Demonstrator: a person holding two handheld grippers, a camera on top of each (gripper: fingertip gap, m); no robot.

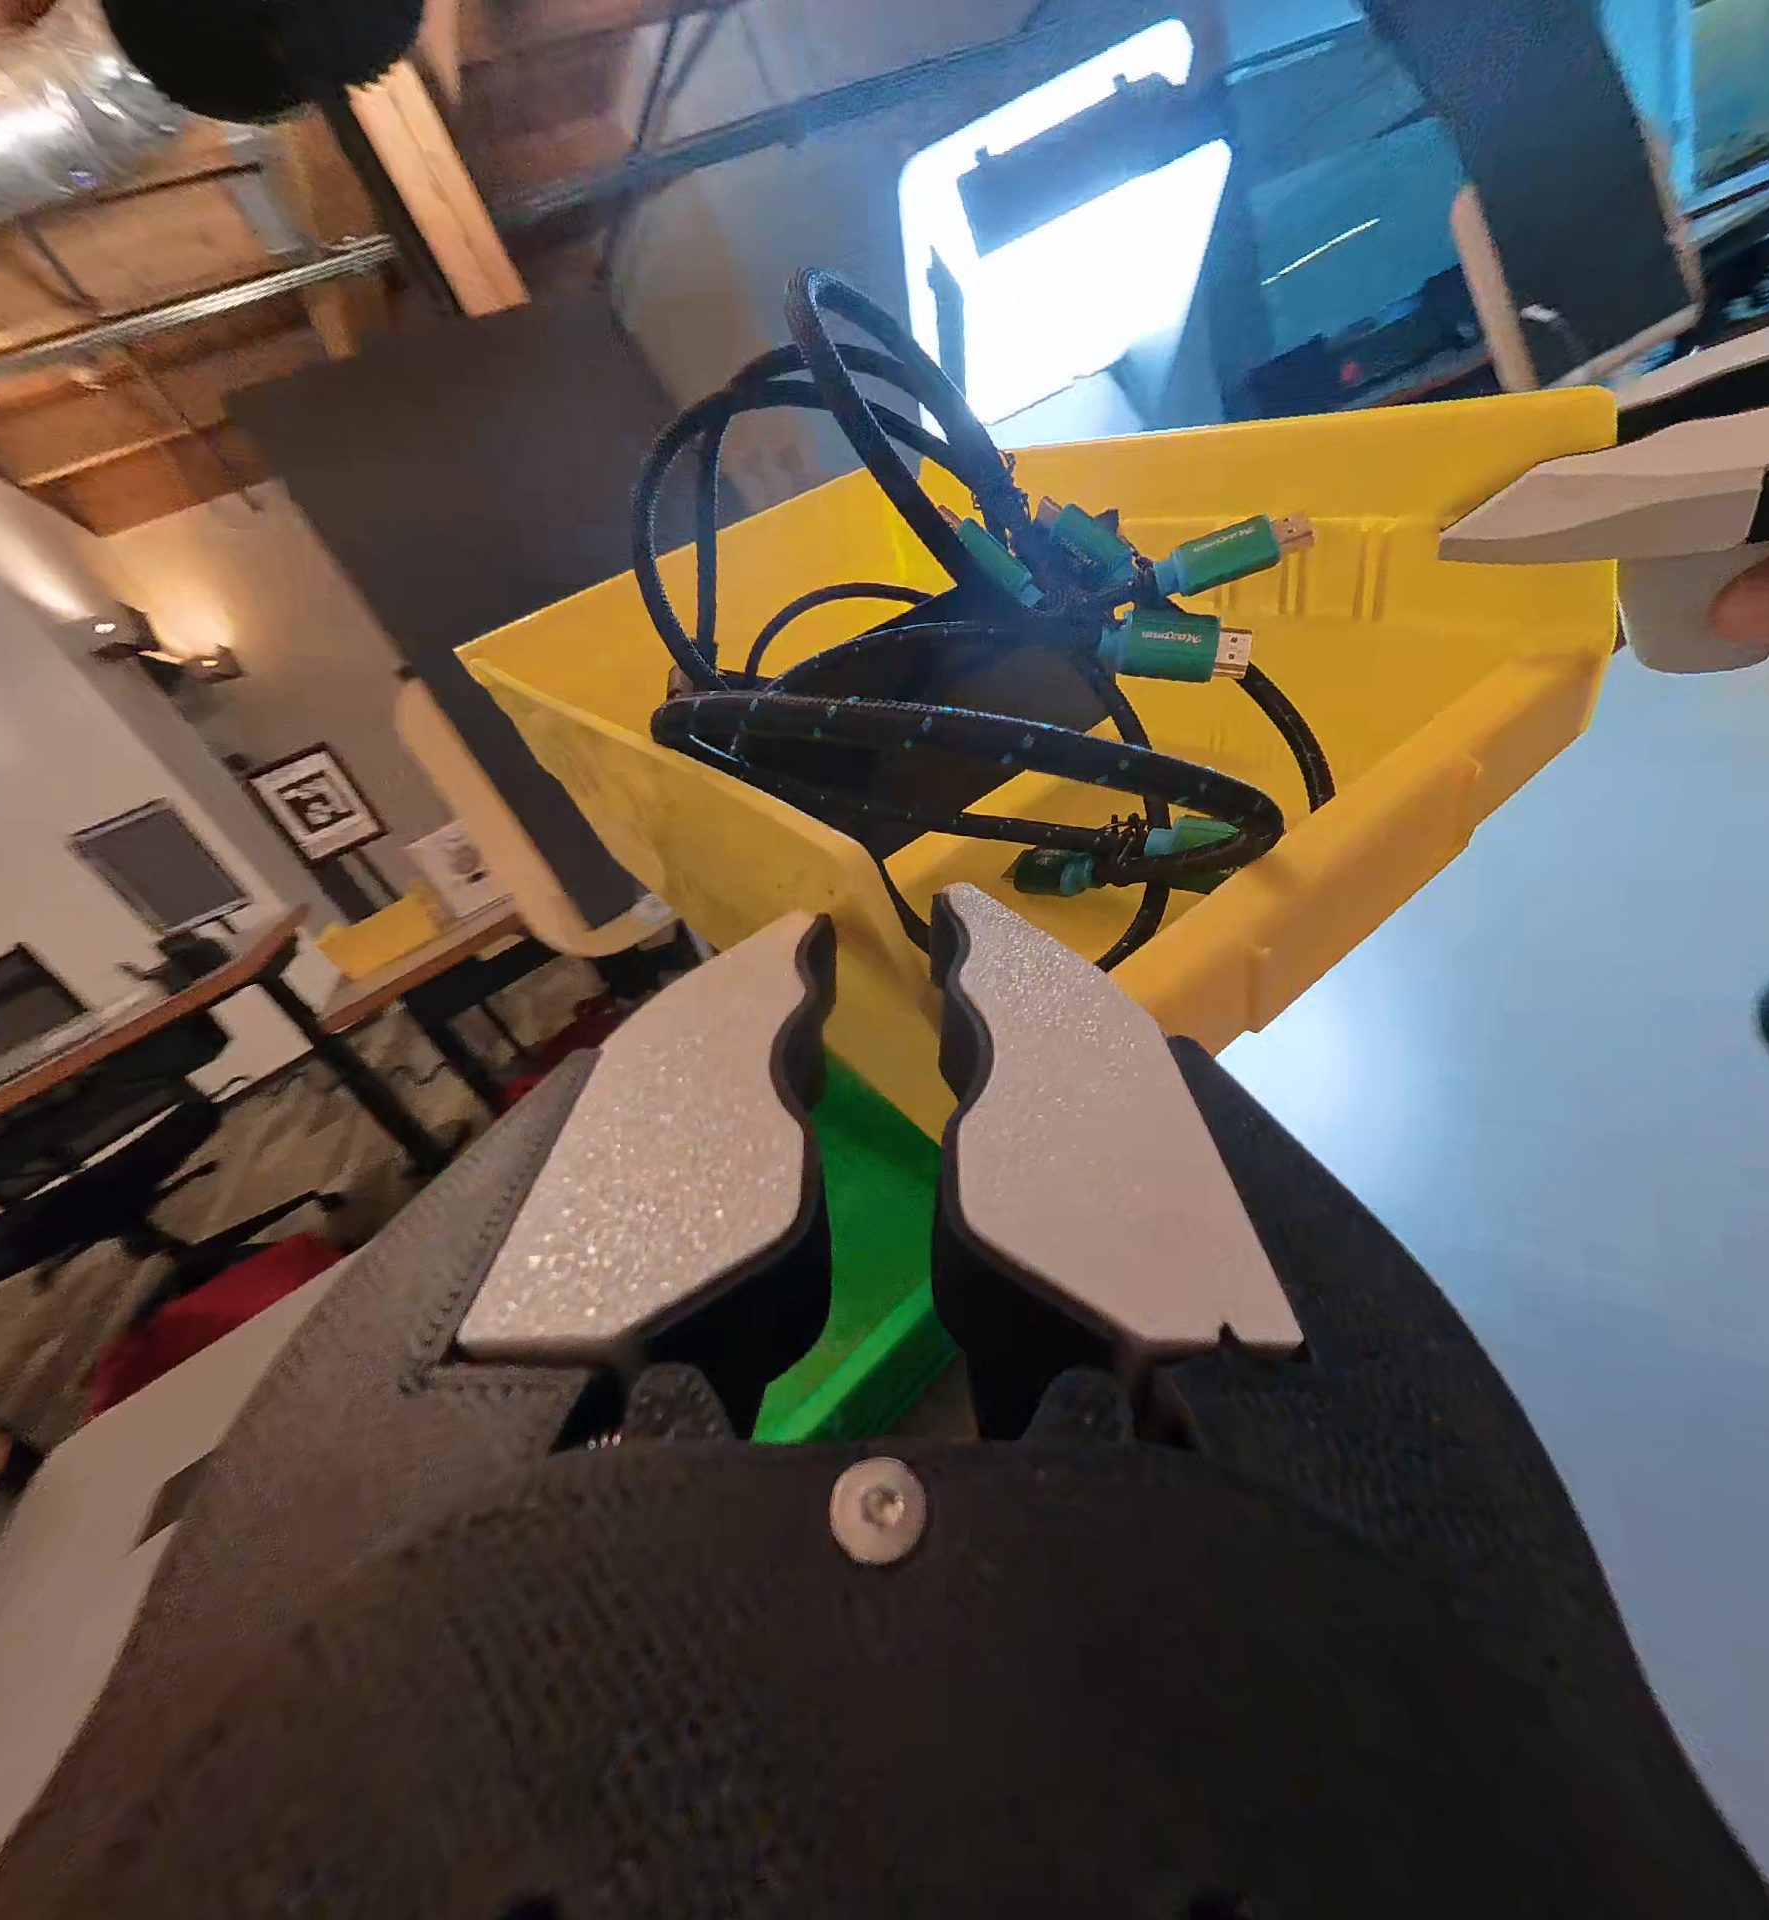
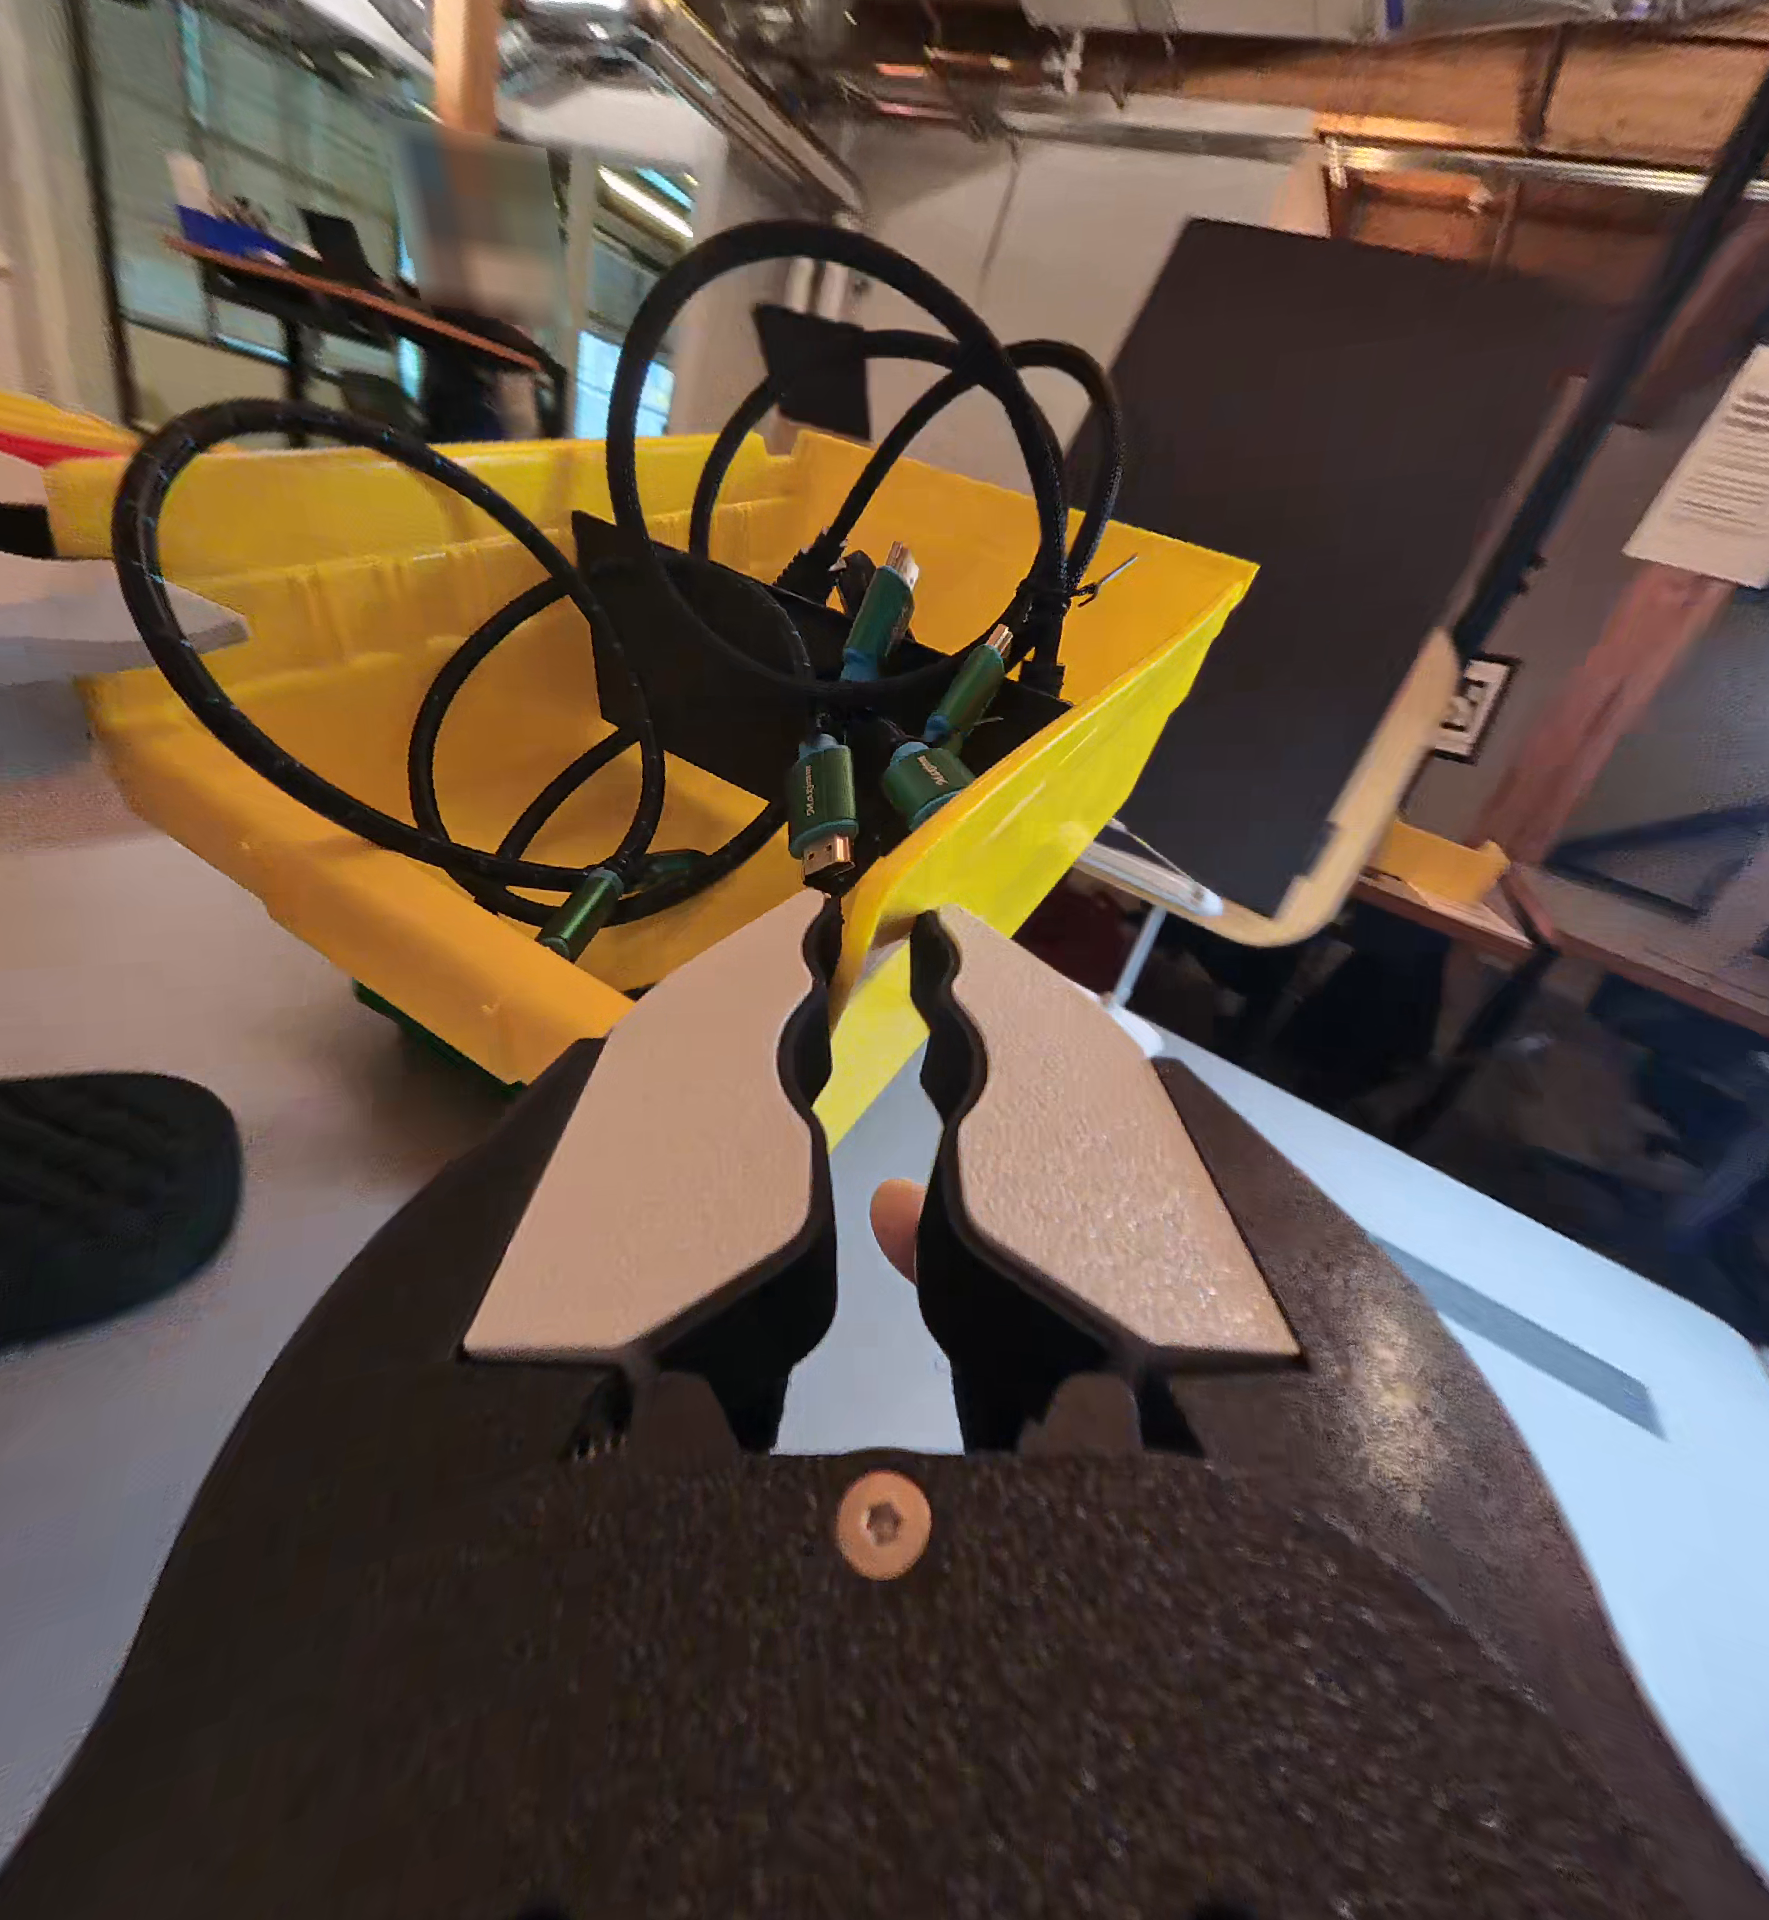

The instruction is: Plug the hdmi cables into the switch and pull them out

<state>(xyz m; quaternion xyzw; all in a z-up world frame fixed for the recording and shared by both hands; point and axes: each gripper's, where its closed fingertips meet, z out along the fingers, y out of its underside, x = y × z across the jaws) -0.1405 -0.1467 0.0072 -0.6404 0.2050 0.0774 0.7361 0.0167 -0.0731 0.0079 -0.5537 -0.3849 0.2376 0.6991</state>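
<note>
Both tongs, left and right, clamp the tilted yellow bin's rim; HDMI plugs point different ways.

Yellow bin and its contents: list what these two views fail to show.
- Switch: both views, its ports are buried under the black HDMI cables.
- Yellow bin underside: hidden by its own tilted walls.
- Green piece: left wrist view, mostly covered by the left gripper.
- Right gripper: whether both pads press the bin wall is unclear.
</note>
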